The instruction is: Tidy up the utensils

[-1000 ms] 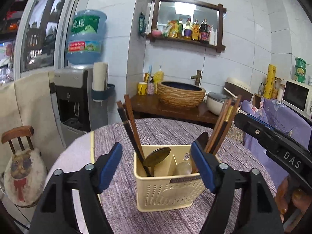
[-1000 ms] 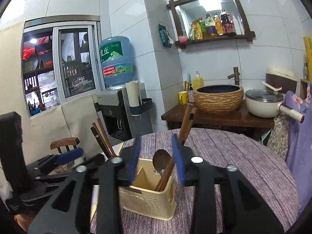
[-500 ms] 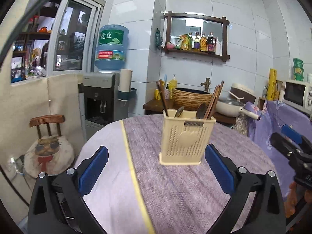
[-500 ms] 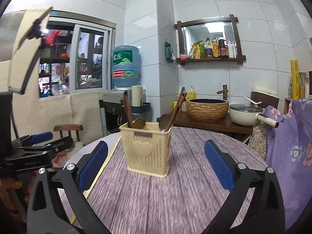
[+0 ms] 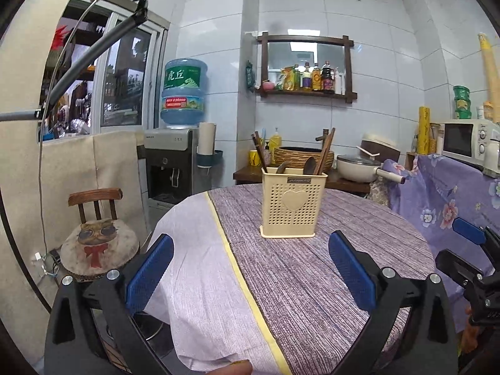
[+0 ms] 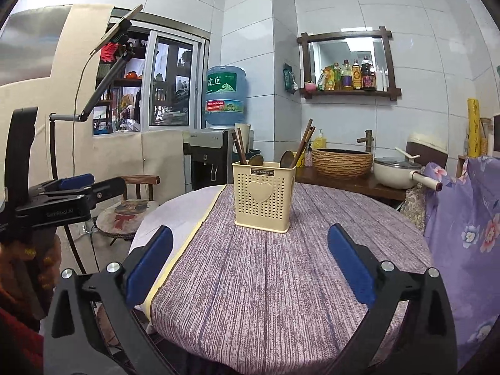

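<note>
A cream utensil holder (image 5: 293, 205) with chopsticks (image 5: 325, 153) and spoons (image 5: 309, 165) is standing mid-frame on the worktop (image 5: 300, 281), well beyond both grippers (image 5: 250, 276) (image 6: 249, 268), whose empty jaws are gaping wide, having just been opening.

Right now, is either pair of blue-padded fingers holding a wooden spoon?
No: both wooden spoons stand in the cream perforated plastic caddy, nothing between the fingers.

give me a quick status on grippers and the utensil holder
Left gripper and right gripper open, empty. Utensil holder upright on table, chopsticks and spoons inside. Nothing in the way.
</note>
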A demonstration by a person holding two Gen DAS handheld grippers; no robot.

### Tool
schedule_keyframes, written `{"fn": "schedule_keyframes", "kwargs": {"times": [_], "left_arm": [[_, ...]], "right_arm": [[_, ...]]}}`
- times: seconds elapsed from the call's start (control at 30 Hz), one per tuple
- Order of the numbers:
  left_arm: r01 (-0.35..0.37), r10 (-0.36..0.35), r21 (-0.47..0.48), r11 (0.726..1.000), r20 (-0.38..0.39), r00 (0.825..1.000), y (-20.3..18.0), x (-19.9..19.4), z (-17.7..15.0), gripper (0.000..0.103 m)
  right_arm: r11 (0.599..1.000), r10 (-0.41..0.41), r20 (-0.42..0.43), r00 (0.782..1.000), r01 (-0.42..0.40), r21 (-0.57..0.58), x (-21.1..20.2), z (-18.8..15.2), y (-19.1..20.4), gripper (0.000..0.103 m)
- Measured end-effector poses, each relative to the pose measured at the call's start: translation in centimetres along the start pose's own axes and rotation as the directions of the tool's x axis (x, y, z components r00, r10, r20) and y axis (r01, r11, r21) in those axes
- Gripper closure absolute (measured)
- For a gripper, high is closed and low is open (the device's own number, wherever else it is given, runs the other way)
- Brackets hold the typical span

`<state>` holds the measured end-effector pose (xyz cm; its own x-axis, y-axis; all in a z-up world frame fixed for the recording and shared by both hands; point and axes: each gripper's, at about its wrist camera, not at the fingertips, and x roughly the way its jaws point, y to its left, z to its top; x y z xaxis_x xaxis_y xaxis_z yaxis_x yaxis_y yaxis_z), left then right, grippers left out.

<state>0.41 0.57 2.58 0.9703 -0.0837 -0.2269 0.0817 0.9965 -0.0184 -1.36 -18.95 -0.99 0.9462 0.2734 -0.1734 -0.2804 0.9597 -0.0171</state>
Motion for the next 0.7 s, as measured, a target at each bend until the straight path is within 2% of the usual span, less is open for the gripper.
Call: {"fn": "schedule_keyframes", "kwargs": {"times": [0.7], "left_arm": [[0.019, -0.019, 0.014, 1.000, -0.022, 1.000, -0.9, -0.6, -1.2, 0.005]], "right_arm": [[1.000, 0.011, -0.003, 1.000, -0.011, 0.022, -0.9, 0.1, -0.5, 0.005]]}}
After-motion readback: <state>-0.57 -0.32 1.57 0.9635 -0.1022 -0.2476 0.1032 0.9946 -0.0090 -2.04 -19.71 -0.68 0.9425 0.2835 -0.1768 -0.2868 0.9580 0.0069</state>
